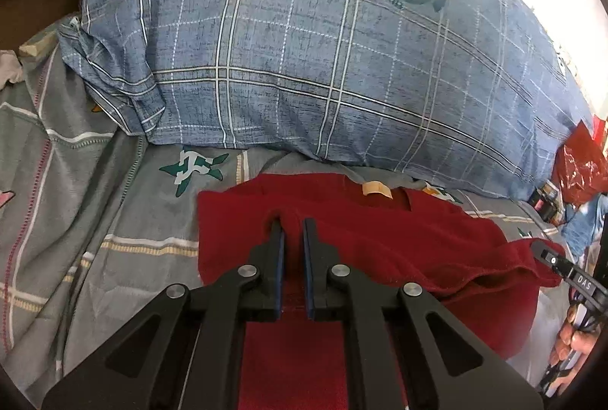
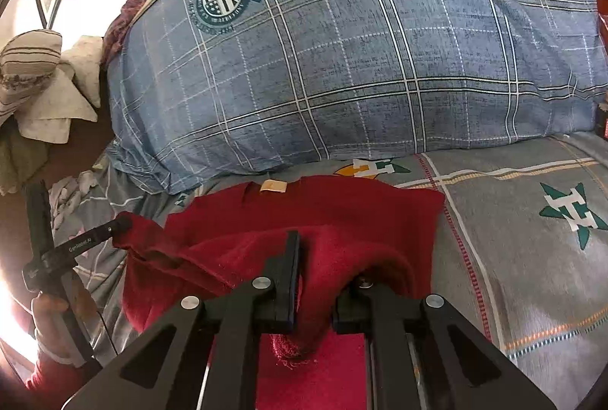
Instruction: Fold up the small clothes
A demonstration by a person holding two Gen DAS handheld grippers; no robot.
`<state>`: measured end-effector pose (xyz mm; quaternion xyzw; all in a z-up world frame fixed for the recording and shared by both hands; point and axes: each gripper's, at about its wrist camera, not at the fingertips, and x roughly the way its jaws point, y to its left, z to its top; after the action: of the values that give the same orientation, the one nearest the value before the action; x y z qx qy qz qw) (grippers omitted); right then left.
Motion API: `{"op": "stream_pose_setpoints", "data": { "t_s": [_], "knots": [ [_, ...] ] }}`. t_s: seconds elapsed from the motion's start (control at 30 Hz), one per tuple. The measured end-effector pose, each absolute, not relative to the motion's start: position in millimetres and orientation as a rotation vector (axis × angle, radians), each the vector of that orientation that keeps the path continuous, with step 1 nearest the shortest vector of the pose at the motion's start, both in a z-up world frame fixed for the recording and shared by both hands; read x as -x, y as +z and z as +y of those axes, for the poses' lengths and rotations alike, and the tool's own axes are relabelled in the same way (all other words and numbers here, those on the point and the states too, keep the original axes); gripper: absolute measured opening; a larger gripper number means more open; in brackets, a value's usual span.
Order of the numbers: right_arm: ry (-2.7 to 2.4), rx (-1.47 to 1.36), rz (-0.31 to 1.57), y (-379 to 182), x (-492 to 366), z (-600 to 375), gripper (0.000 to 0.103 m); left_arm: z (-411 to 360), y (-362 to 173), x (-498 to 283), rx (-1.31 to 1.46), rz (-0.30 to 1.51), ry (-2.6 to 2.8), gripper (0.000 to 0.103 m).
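A dark red knit garment [image 1: 380, 239] lies on the grey patterned bedsheet [image 1: 114, 220], its tan neck label [image 1: 376, 189] toward the pillow. My left gripper [image 1: 293, 225] is shut on a pinch of the red cloth. At the right edge of the left wrist view, my right gripper [image 1: 547, 254] grips the garment's other corner. In the right wrist view the right gripper [image 2: 326, 258] is shut on the red garment [image 2: 342, 205]. The cloth drapes over its right finger and hides it. The left gripper [image 2: 117, 223] holds the raised corner at the left. The label [image 2: 273, 186] shows beyond.
A large blue plaid pillow [image 1: 304, 49] [image 2: 361, 60] blocks the far side just past the garment. A red plastic bag [image 1: 581, 163] lies at the right. Pale cloths [image 2: 38, 75] are heaped at the left. Hands [image 1: 573, 337] [image 2: 49, 303] hold the gripper handles.
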<state>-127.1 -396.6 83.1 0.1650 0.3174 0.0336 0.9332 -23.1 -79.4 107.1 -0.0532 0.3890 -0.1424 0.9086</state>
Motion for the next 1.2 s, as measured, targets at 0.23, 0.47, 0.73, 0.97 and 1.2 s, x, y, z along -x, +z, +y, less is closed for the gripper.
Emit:
{"op": "stream_pose_setpoints", "data": {
  "t_s": [0.23, 0.47, 0.73, 0.97, 1.2],
  "knots": [
    [0.055, -0.329, 0.678, 73, 96, -402, 0.011, -87, 96, -9, 0.1, 0.837, -0.281, 0.006],
    [0.053, -0.352, 0.724, 60, 61, -415, 0.011, -95, 75, -40, 0.099, 0.877, -0.261, 0.006],
    [0.085, -0.425, 0.76, 43, 21, -429, 0.013, -91, 55, -61, 0.139, 0.935, -0.26, 0.009],
    [0.113, -0.623, 0.79, 29, 16, -454, 0.029, -70, 64, -65, 0.232, 0.872, -0.235, 0.064],
    [0.047, -0.547, 0.663, 71, 44, -457, 0.049, -59, 75, -60, 0.252, 0.85, -0.227, 0.064]
  ]
}}
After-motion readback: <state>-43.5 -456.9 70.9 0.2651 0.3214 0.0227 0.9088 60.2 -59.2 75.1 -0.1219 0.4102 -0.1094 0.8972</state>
